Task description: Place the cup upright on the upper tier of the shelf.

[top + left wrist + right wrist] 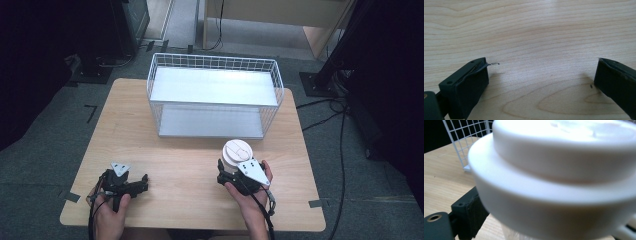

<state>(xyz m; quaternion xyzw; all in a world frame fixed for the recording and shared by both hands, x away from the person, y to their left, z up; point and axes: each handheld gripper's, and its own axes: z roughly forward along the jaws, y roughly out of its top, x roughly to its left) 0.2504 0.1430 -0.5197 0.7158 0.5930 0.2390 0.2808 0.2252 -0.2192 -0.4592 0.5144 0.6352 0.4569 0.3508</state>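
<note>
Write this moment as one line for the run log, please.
left gripper: open, over bare table | right gripper: around white-lidded cup | wire rack: behind

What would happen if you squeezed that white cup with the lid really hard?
The cup looks like a thin disposable one, so its wall would probably dent. Its lid is wider than the body below, so it may tip easily. The right gripper sits around it, so a gentle grip seems wise.

The table (190, 170) is pale wood with wavy brown grain. The wire basket (215, 92) is white, a grid of thin lines, and its two shelves are flat silver-grey. The cup lid (237, 151) is white. Both grippers, left (131, 186) and right (234, 176), are black, each topped by a light grey plate. The floor is dark grey.
</note>
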